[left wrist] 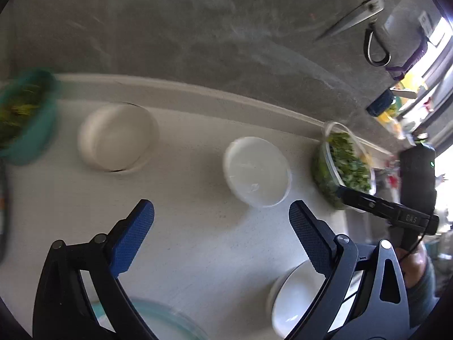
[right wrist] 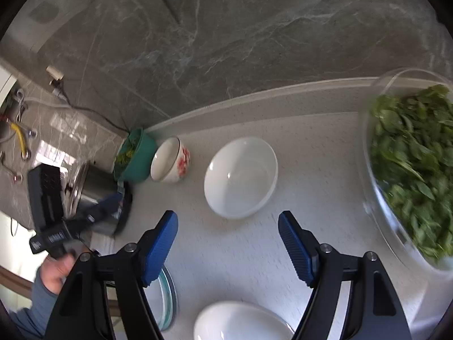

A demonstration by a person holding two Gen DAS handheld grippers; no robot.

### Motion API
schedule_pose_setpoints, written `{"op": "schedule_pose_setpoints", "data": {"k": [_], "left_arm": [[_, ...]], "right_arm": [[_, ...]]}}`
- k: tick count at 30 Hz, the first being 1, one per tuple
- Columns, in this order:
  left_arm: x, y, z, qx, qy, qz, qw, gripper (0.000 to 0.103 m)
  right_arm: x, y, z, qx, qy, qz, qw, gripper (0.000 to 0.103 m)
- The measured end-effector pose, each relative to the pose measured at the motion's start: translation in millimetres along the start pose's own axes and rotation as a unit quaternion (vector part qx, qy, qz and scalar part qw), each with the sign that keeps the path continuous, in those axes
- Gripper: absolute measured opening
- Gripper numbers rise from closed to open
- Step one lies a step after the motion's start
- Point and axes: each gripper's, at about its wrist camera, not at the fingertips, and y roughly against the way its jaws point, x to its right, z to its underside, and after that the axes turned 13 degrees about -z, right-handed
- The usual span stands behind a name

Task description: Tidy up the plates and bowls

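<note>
Grey marble backs a pale table (right wrist: 297,147) where a white bowl (right wrist: 240,177) sits ahead of both wide-open, empty tongs, left (left wrist: 220,226) and right (right wrist: 228,236), apparently poised to collect it.

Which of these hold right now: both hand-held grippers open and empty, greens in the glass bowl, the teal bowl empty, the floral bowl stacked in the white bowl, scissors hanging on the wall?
1. Both hand-held grippers, left and right, are open and hold nothing. True.
2. The clear glass bowl holds leafy greens. True.
3. The teal bowl is empty. False: it holds greens too.
4. The floral bowl sits inside the plain white bowl. False: they stand apart on the counter, the floral one next to the teal bowl.
5. Scissors hang on the stone wall. True.
</note>
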Motion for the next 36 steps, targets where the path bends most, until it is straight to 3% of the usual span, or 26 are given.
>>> {"op": "schedule_pose_setpoints", "data": {"k": [2, 5, 8, 9, 10, 14, 17, 19, 21, 25, 30, 36], "left_arm": [[10, -34, -10, -0.031, -0.02, -0.033, 0.9988, 0.097], [22, -71, -21, -0.049, -0.053, -0.041, 0.9965, 0.095], [21, -107, -38, -0.065, -0.052, -0.055, 0.995, 0.091], [20, -116, -43, -0.071, -0.048, -0.056, 0.9948, 0.077], [19, -125, -45, -0.075, -0.051, -0.054, 0.9944, 0.071], [22, -144, -51, -0.093, -0.059, -0.052, 0.9926, 0.062], [23, -151, -51, -0.095, -0.068, -0.051, 0.9919, 0.058], [21, -155, -52, -0.098, -0.068, -0.05, 0.9916, 0.035], [21, -159, -46, -0.098, -0.067, -0.043, 0.9921, 0.025], [30, -161, -43, -0.094, -0.084, -0.046, 0.9909, 0.01], [36, -158, -42, -0.095, -0.086, -0.043, 0.9908, 0.01], [41, -159, -42, -0.1, -0.082, -0.038, 0.9909, 0.009]], "right_arm": [[4, -20, -13, -0.014, -0.015, 0.029, 0.999, 0.076], [10, -48, -27, -0.029, -0.018, 0.044, 0.998, 0.076], [28, -69, -36, -0.04, -0.047, 0.05, 0.997, 0.074], [33, -73, -37, -0.039, -0.056, 0.05, 0.996, 0.073], [37, -77, -37, -0.041, -0.059, 0.048, 0.996, 0.073], [48, -95, -44, -0.052, -0.062, 0.047, 0.996, 0.07], [59, -106, -44, -0.064, -0.067, 0.044, 0.995, 0.058], [62, -114, -46, -0.069, -0.07, 0.046, 0.994, 0.051], [69, -121, -44, -0.076, -0.075, 0.043, 0.993, 0.041], [76, -122, -37, -0.078, -0.078, 0.039, 0.993, 0.031], [81, -119, -36, -0.075, -0.075, 0.039, 0.994, 0.025], [81, -117, -34, -0.068, -0.083, 0.03, 0.994, 0.025]]}}
